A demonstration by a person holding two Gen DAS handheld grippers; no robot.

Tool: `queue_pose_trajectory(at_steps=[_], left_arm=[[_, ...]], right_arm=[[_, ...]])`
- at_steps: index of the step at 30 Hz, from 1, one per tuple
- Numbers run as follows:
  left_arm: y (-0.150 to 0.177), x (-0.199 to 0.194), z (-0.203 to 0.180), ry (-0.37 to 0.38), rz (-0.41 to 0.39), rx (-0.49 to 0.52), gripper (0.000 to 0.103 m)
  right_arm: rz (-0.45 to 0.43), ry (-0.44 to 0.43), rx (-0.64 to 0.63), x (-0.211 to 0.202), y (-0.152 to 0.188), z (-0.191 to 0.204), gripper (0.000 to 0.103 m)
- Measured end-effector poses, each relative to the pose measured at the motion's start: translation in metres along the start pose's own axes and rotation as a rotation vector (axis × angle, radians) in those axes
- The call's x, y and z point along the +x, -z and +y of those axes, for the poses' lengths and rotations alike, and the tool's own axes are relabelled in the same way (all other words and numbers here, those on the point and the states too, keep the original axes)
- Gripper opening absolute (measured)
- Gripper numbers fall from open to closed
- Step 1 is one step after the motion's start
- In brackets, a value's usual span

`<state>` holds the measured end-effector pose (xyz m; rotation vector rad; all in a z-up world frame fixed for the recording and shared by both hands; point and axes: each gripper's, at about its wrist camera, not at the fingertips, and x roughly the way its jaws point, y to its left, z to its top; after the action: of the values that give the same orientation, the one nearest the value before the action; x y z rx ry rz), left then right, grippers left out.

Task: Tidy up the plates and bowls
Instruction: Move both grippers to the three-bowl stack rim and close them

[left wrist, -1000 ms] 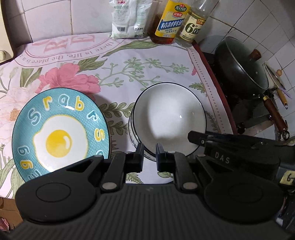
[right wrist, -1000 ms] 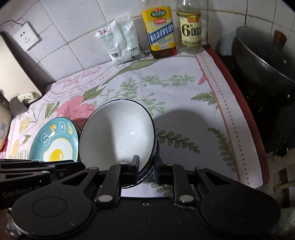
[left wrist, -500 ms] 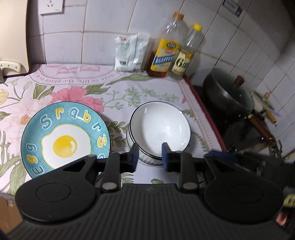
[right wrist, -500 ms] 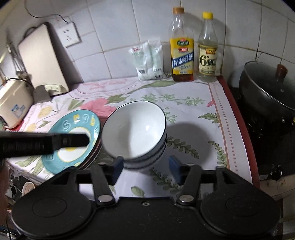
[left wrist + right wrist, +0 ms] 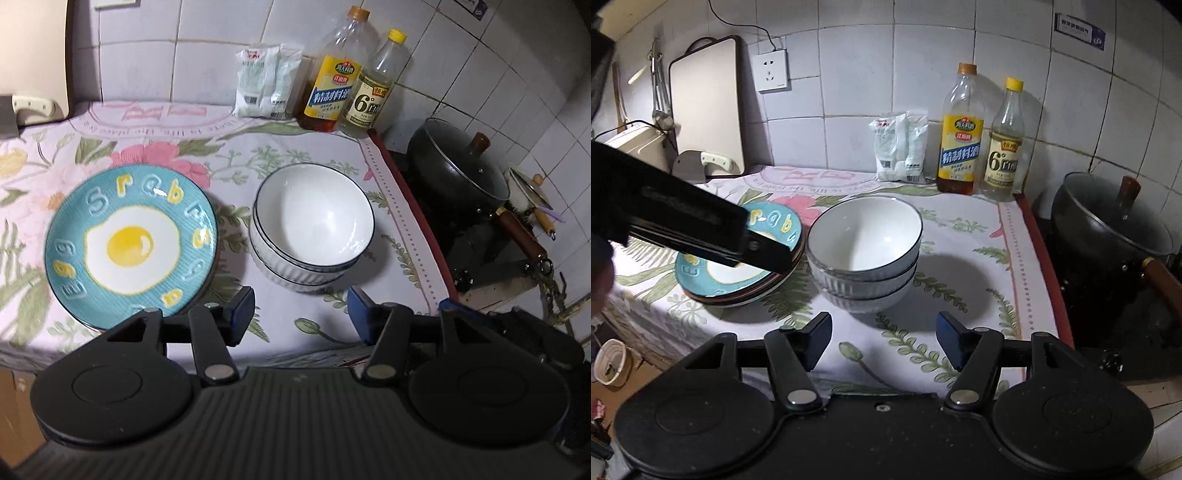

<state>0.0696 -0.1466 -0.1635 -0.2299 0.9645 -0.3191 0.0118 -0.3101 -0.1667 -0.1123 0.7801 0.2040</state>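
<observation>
1. On the flowered cloth [image 5: 964, 258] the stack of plates [image 5: 713, 280] is half hidden in the right wrist view: the left gripper's dark body crosses in front of it, so only the blue top plate's edge and the brown rims beneath show.
2. From the left wrist view only the top plate, with its fried-egg picture [image 5: 131, 243], can be seen; how many plates lie under it cannot be told there.
3. Just beside the plates stands the stack of white bowls [image 5: 864, 254], nested upright; three rims show.
4. The black pot [image 5: 1108, 236] at the right is cut off by the frame edge.
5. A dim hand at the far left edge is too dark to make out.
6. The left gripper [image 5: 301, 314] tilts downward short of the dishes, jaws opening, nothing between them.
7. The right gripper [image 5: 882, 338] slants down in front of the bowls, jaws opening, only cloth in the gap.
</observation>
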Motion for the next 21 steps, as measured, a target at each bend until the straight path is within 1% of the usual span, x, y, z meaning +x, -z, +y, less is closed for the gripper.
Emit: queue_pose_trajectory(at_steps=[2,5,8,9,10,14,21], left_arm=[[0.004,0.003,-0.001,0.011,0.006,-0.014,0.057],[0.01,0.006,-0.003,0.029,0.015,-0.029,0.063],[0.014,0.01,-0.004,0.018,0.012,-0.045,0.064],[0.015,0.011,-0.004,0.017,0.008,-0.051,0.064],[0.015,0.012,-0.004,0.018,0.0,-0.057,0.065],[0.018,0.011,-0.002,0.015,-0.059,-0.077,0.067],[0.02,0.022,0.006,0.015,-0.163,-0.117,0.069]], right_arm=[[-0.004,-0.01,-0.032,-0.002,0.005,0.001,0.067],[-0.006,-0.018,-0.048,-0.004,0.011,0.0,0.073],[-0.034,-0.025,-0.044,-0.001,0.017,-0.005,0.077],[-0.038,-0.023,-0.042,0.001,0.019,-0.005,0.085],[-0.043,-0.022,-0.043,0.004,0.02,-0.005,0.091],[-0.134,-0.035,-0.073,0.012,0.031,-0.005,0.092],[-0.187,-0.059,-0.082,0.043,0.042,-0.002,0.093]])
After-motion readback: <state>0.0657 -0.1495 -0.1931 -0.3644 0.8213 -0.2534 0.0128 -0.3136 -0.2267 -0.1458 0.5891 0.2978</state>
